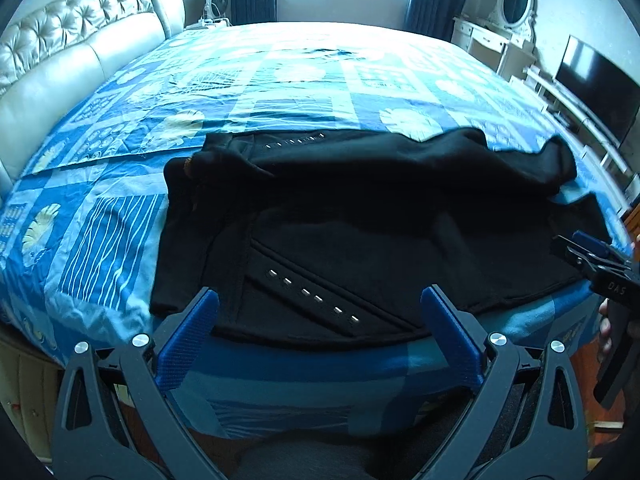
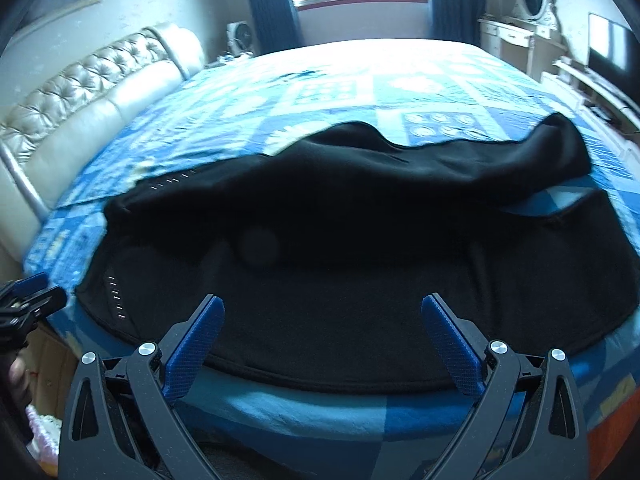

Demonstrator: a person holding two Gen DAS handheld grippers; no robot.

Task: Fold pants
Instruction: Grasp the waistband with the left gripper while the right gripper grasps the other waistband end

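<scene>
Pants (image 1: pixel 360 216) lie rumpled across the bed's (image 1: pixel 120 216) near edge, frame centre, unfolded; left claw (image 1: pixel 319 312) and right claw (image 2: pixel 323 320) hover spread and empty; next move likely calls for pinching the near hem.

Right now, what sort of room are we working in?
A bedroom, it seems: the black pants lie on a bed's blue patterned cover, with a tufted headboard and a mirrored dressing table nearby.

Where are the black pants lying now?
In both views, the black pants lie spread on the blue bedspread along the near bed edge, directly ahead of both open grippers.
</scene>
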